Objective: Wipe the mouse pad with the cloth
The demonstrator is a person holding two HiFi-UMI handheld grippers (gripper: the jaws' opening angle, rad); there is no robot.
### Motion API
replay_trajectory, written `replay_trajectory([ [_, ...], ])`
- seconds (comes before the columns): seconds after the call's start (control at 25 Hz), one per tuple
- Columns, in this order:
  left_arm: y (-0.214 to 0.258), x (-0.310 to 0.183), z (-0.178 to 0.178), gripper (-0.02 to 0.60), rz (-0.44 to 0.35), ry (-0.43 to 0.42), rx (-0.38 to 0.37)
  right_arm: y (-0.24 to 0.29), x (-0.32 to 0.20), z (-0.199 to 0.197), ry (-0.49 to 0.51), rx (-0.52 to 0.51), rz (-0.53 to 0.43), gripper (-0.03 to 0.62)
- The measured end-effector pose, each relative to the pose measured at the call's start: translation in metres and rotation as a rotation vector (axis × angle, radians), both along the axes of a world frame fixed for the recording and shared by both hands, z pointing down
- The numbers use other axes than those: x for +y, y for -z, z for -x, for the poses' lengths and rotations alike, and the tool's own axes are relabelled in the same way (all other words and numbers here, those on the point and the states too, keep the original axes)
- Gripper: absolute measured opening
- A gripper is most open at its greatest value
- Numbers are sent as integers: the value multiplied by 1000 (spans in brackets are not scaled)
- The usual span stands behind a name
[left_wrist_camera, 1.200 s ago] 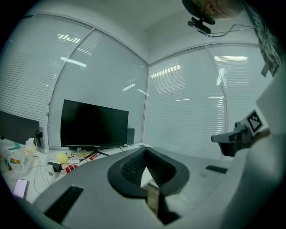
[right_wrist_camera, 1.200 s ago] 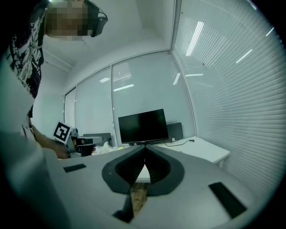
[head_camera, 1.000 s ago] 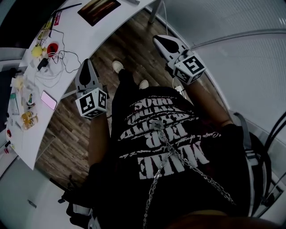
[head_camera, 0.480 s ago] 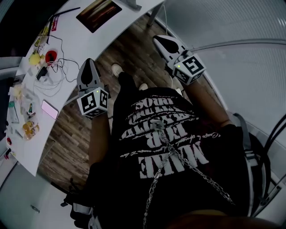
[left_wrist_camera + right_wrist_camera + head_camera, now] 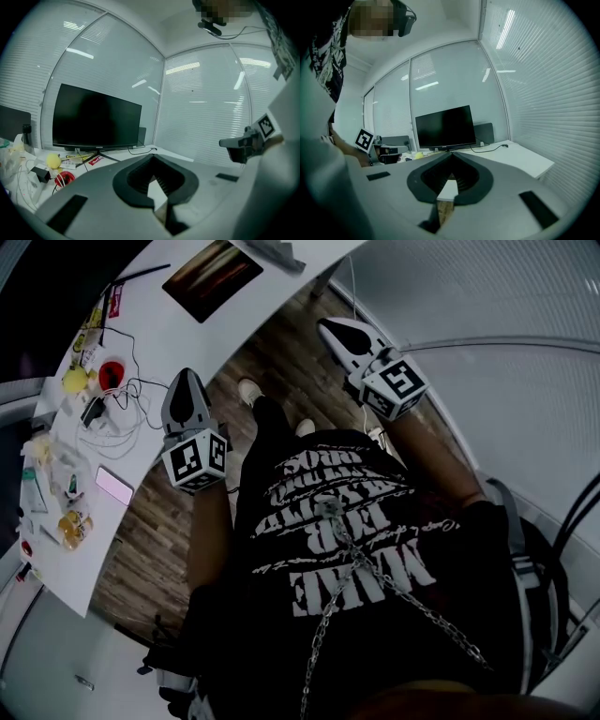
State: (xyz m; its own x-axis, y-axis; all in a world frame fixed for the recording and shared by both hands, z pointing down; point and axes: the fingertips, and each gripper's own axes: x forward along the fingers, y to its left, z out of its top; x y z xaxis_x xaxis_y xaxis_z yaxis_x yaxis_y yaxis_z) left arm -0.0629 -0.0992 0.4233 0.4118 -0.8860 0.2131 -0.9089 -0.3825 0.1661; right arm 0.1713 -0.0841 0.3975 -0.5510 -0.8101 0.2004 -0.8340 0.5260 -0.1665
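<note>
A small red round dish (image 5: 111, 372) sits among cables on the left of the curved white desk (image 5: 178, 329); what it holds cannot be made out. The left gripper (image 5: 187, 376) and right gripper (image 5: 325, 326) both have their jaws closed together, holding nothing. The dark rectangular mouse pad (image 5: 212, 266) lies flat at the desk's far end, well apart from both, its long axis slanting from near-left to far-right.

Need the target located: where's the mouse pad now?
Head view, top, left of centre: the mouse pad lies on the white desk, ahead of the left gripper.
</note>
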Motion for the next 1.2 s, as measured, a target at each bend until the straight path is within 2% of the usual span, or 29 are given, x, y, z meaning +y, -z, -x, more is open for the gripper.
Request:
replay_trajectory([
  [0.44, -14, -68, 9, 0, 36, -23, 17, 0, -73, 16, 5, 19, 17, 0],
  [0.92, 5, -173, 28, 0, -21, -101, 51, 35, -158, 38, -55, 112, -62, 0],
  [1.08, 6, -187, 31, 0, -15, -104, 70, 41, -167, 45, -75, 116, -56, 0],
  [1.2, -2, -196, 30, 0, 8, -115, 58, 40, -178, 45, -80, 126, -43, 0],
])
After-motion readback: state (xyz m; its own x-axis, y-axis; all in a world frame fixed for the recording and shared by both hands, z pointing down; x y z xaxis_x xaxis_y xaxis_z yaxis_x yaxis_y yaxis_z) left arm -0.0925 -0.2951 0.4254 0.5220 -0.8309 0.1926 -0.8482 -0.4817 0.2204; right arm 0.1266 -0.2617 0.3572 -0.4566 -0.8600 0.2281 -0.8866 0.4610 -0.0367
